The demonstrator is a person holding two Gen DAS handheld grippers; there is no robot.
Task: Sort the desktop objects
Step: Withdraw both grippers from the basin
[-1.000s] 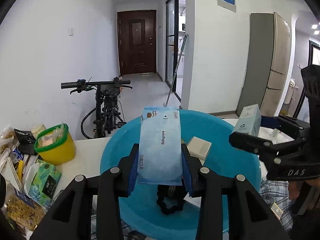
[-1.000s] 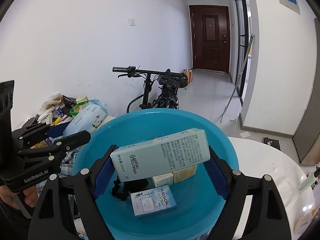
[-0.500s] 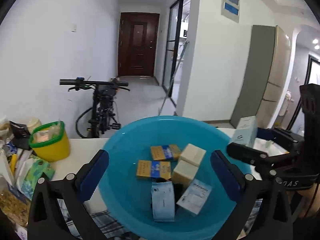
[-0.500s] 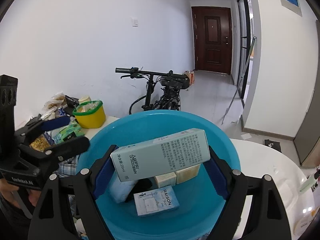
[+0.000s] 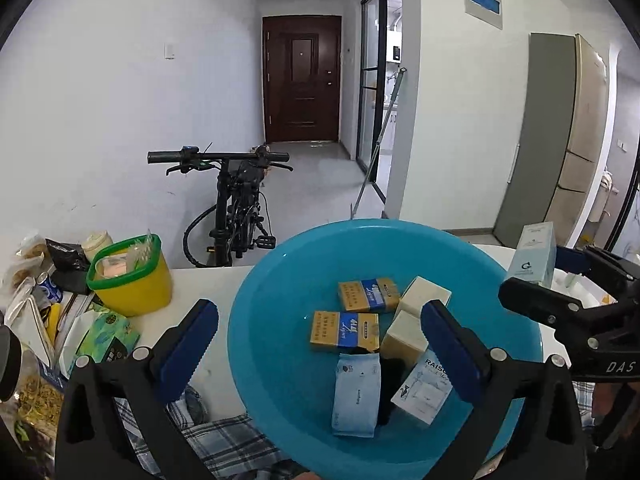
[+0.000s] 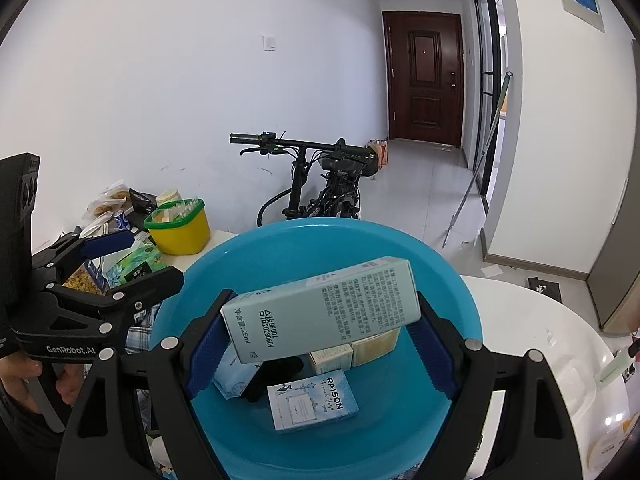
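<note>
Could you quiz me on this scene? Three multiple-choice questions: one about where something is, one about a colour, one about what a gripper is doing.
1. Where does the light blue pouch lie?
A. in the basin
B. on the bicycle
C. in the yellow tub

2. What colour is the tub's rim?
A. red
B. green
C. white

3. What is the right gripper doing?
A. hanging empty
B. gripping a spoon
C. clamping a pale green box

Answers: 1 A, it rests among the boxes inside; 2 B, green band on top; 3 C, both pads press its ends.

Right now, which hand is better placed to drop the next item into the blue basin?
Right. The right gripper already holds the pale green box above the blue basin. The left gripper stands open and empty.
</note>
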